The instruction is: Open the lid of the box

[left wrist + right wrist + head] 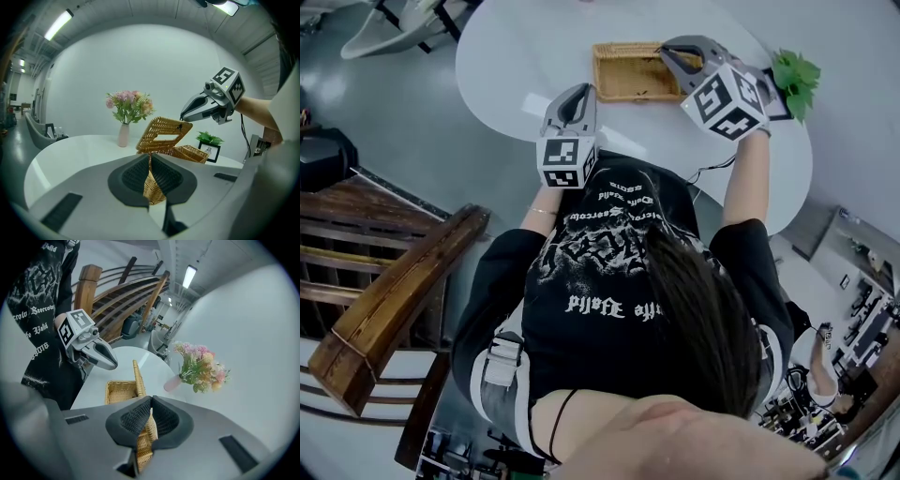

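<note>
Swing the half-raised lid (164, 133) up and back along its hinge, with right gripper (150, 404) fingers pinched tight on its edge. Pin the box (193, 153) to the table (70, 150) with left gripper (151, 159) fingers clamped on its near wall; avoid sideways tugs.

Open tabletop (520, 56) left of box (628, 77)

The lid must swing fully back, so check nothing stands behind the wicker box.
Nothing visible does. The woven wicker lid, pinched in the right gripper, stands raised; bare white table lies behind it. The pink vase of flowers stands apart on that side, seemingly beyond its swing. The left gripper clamps the wicker box.
</note>
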